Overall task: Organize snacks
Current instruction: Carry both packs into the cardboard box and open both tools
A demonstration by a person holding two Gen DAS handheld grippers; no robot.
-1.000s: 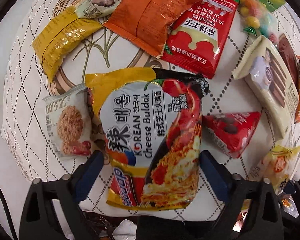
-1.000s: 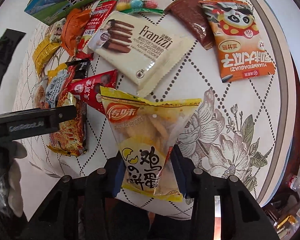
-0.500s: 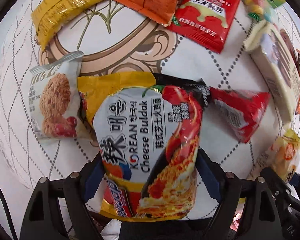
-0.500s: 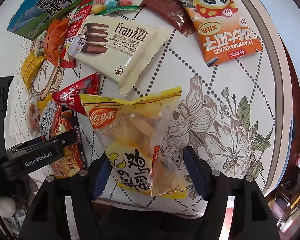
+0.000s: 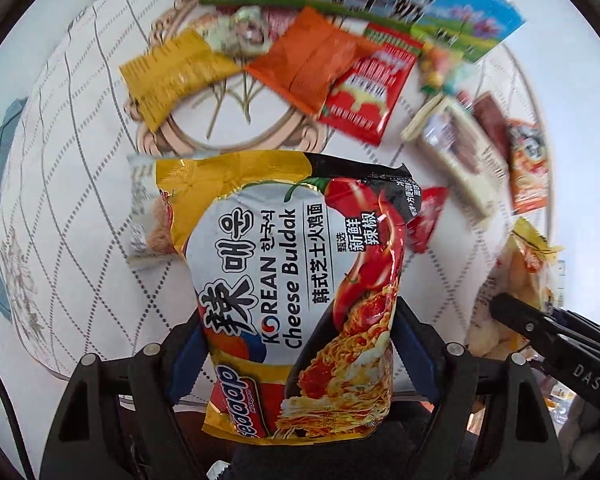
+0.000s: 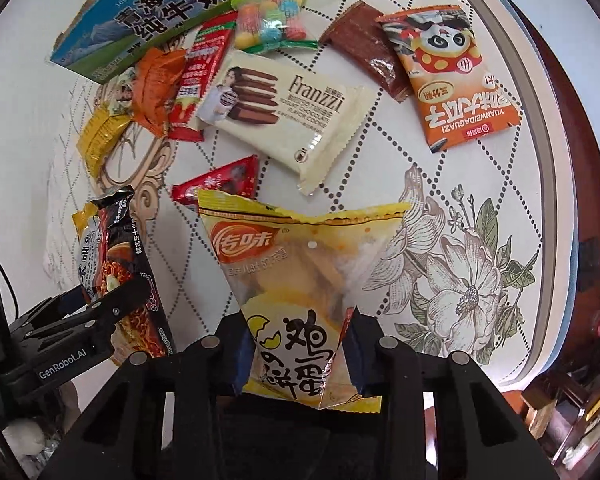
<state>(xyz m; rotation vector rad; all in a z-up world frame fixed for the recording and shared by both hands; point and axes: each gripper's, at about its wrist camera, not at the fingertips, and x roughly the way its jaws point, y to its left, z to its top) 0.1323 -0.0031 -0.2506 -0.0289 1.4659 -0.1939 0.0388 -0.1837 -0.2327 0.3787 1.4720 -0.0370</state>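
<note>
My left gripper (image 5: 296,356) is shut on a yellow and white Korean Cheese Buldak noodle bag (image 5: 296,280) and holds it lifted above the table; the bag also shows in the right wrist view (image 6: 112,272). My right gripper (image 6: 300,356) is shut on a yellow egg-biscuit bag (image 6: 300,280), held up over the table's front part; the bag also shows at the right of the left wrist view (image 5: 520,280). Both bags hide the table under them.
On the patterned tablecloth (image 6: 440,184) lie a Franzzi cookie pack (image 6: 284,116), an orange panda bag (image 6: 448,80), a brown bar (image 6: 372,56), a candy bag (image 6: 272,20), red, orange and yellow packets (image 5: 316,64), and a milk carton (image 6: 160,8) at the back.
Both grippers have closed on their bags and lifted them off the table. The left view has pulled back and tilted up, so the milk carton now shows at the far edge.
</note>
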